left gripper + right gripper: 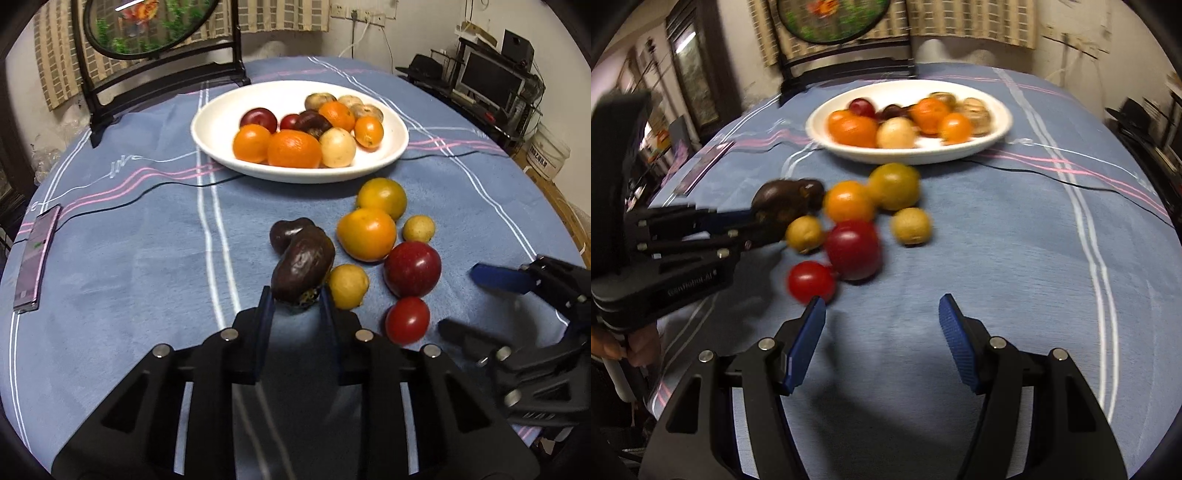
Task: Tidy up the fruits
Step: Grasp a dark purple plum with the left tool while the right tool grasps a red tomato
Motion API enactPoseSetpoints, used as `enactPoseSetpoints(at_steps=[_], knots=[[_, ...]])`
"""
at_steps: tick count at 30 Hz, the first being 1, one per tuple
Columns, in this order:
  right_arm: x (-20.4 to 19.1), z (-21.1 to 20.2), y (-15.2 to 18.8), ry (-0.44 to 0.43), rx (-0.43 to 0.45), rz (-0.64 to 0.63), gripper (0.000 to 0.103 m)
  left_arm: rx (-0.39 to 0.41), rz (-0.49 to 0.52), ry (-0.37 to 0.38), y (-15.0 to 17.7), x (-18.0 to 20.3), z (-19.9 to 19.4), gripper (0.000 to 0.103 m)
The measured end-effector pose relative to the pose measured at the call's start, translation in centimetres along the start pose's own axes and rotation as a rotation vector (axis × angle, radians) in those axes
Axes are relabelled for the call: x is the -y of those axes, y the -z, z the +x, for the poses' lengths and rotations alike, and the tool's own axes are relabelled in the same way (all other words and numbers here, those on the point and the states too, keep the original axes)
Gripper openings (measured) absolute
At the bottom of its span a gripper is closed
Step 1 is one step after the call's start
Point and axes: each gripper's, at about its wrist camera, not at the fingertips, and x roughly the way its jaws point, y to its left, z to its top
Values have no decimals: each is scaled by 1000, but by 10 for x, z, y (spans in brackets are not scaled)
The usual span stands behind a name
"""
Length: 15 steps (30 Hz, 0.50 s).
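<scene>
Dark-purple fruit point(301, 267) at frame centre, pinched at its near end by the left gripper point(295, 301): lift gently toward white bowl point(221, 147); right gripper point(882, 317) spread, empty.

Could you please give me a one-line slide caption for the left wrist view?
Left tool shut on a dark brown fruit beside loose fruits, with the white bowl of fruit beyond.

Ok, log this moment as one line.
left gripper: shut on dark fruit | right gripper: open, empty | white bowl: partly filled
</scene>
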Motion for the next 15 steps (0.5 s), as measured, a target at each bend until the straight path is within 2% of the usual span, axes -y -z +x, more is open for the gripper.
enactPoseSetpoints(at_steps=[11, 15], knots=[[-36, 23, -14, 0, -52, -65, 64, 1, -32, 34, 10, -12, -7, 26], [-35, 27, -20, 33, -38, -51, 50, -14, -36, 45, 10, -14, -3, 26]])
